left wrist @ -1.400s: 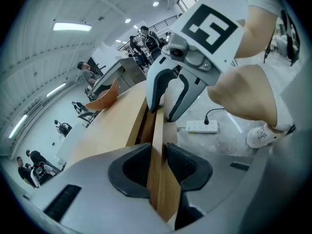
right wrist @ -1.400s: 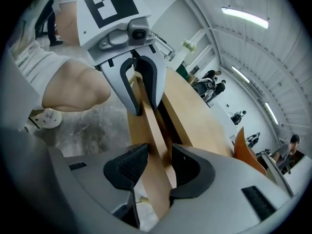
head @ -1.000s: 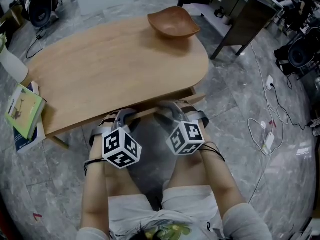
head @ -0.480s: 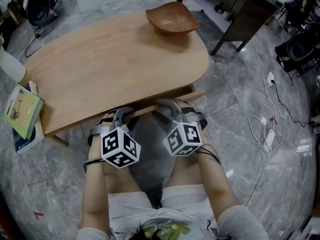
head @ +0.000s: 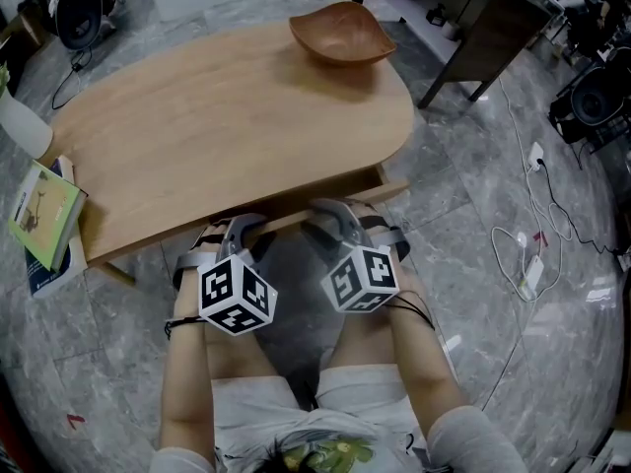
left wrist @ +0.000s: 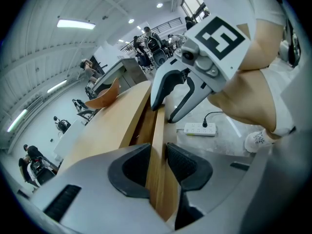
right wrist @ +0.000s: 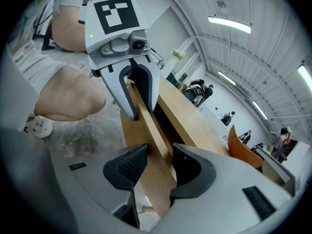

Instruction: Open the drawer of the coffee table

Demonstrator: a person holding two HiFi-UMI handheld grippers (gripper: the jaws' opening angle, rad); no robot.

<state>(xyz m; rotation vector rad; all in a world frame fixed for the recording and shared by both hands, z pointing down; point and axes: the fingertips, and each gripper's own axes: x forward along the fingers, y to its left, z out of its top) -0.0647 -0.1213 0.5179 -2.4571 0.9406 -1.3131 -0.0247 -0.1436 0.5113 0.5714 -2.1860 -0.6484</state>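
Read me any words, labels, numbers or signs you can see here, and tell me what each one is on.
No text here can be read.
Green book: cover print too small to read.
Marker cubes: black-and-white square patterns, no words.
Power strip: no legible label.

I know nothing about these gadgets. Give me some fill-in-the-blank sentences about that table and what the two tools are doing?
A wooden ___ sits at the far end of the coffee table. The left gripper and right gripper both have their jaws shut on the ___ front. A green ___ lies on the floor beside the table.

Missing words: bowl; drawer; book.
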